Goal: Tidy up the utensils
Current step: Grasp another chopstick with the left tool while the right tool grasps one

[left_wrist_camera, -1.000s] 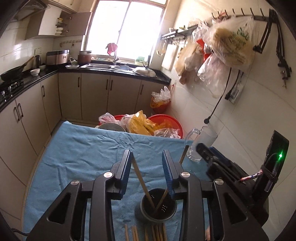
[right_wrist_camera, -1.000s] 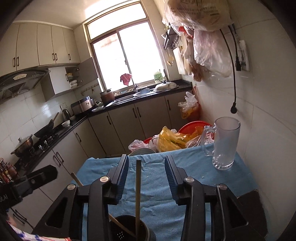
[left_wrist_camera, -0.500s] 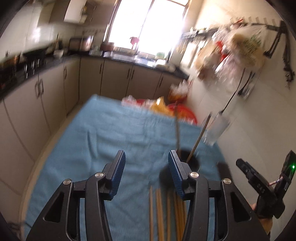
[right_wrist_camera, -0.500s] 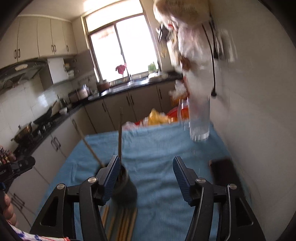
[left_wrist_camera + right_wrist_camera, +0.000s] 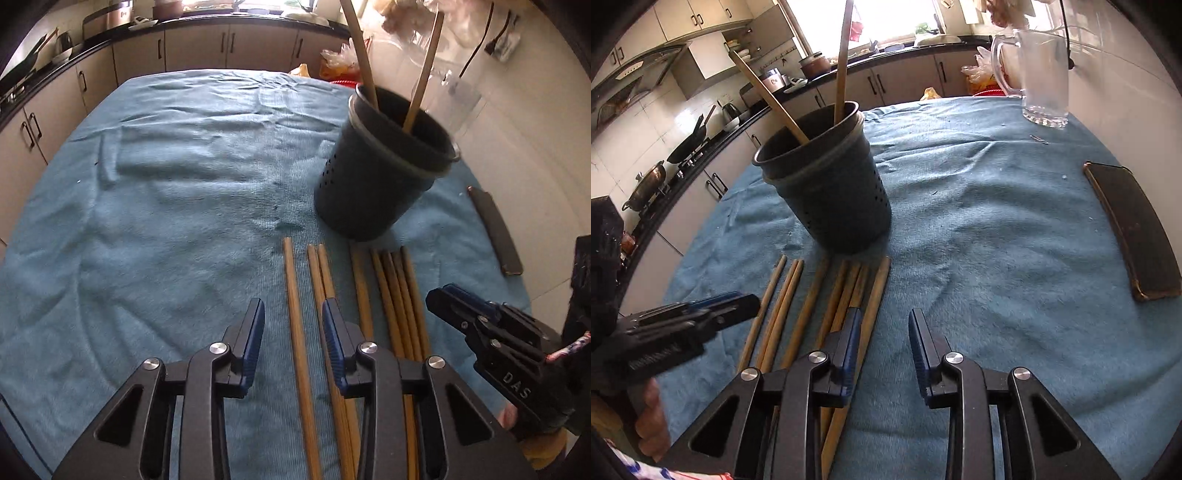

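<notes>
A dark perforated utensil holder (image 5: 380, 166) (image 5: 827, 184) stands on the blue cloth with two wooden chopsticks (image 5: 360, 48) (image 5: 842, 55) leaning in it. Several more chopsticks (image 5: 391, 295) (image 5: 812, 306) lie side by side on the cloth in front of it. My left gripper (image 5: 293, 328) is open and low over the leftmost chopstick (image 5: 295, 314), which lies between its jaws. My right gripper (image 5: 882, 336) is open and empty, low over the cloth, with the rightmost chopstick (image 5: 875, 295) by its left jaw.
A glass mug (image 5: 1039, 74) stands at the far right of the table near the wall. A dark flat case (image 5: 1130, 229) (image 5: 495, 229) lies along the right edge. Kitchen cabinets and a counter run behind and to the left.
Both grippers have pulled back from above the holder and dropped low over the chopsticks lying on the cloth. The two chopsticks stay in the holder.
</notes>
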`<act>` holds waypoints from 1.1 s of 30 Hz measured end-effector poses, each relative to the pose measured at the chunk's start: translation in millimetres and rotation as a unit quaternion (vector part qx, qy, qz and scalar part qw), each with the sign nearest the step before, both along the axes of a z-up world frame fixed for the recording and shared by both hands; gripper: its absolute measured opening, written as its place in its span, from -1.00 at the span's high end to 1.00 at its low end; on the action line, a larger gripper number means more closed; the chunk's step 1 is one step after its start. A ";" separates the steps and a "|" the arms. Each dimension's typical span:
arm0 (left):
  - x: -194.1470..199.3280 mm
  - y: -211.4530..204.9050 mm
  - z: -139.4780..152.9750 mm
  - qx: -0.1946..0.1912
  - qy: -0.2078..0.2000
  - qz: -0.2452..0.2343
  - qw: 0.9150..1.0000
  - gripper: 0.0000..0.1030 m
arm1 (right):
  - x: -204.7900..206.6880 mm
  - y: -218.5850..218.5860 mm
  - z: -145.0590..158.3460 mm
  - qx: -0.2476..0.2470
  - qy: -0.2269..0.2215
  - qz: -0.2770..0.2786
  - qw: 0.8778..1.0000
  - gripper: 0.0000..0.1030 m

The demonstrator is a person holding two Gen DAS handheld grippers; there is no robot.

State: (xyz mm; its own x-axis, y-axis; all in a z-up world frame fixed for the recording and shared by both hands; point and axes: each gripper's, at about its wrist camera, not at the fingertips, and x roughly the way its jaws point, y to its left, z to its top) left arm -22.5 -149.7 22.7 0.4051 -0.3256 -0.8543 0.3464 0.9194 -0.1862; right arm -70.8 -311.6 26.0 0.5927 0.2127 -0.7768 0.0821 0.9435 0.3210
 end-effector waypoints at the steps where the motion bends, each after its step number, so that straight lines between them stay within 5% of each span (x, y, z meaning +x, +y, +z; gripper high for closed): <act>1: 2.0 -1.8 -1.9 0.004 0.001 -0.001 1.000 0.53 | 3.6 1.9 -1.6 -0.004 0.002 0.003 1.000 0.43; 7: 11.5 -7.4 -4.7 0.025 -0.006 0.000 1.000 0.87 | 17.0 14.6 -4.4 -0.044 0.012 0.003 0.999 0.62; 9: 12.9 -6.5 -4.5 0.022 -0.003 -0.002 1.000 0.88 | 20.0 14.5 -4.9 -0.058 0.017 0.003 0.998 0.79; 13: 10.3 -1.0 -3.0 0.037 -0.003 -0.001 0.999 0.88 | 18.7 7.9 -3.3 -0.070 0.034 0.011 0.997 0.80; 23: 24.5 13.6 -1.3 0.035 0.079 0.010 0.996 0.88 | 2.5 -18.1 -0.8 -0.087 0.082 0.025 0.992 0.78; 33: 42.1 7.1 -1.4 0.037 0.070 0.010 0.997 0.88 | 37.2 -12.1 1.7 -0.110 0.123 0.012 0.986 0.78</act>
State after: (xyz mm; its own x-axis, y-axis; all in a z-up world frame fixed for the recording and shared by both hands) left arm 19.7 -142.5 21.3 0.2859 -0.2520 -0.9245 0.3023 0.9393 -0.1625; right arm -33.6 -323.7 27.8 0.3766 0.0349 -0.9257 0.1087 0.9907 0.0816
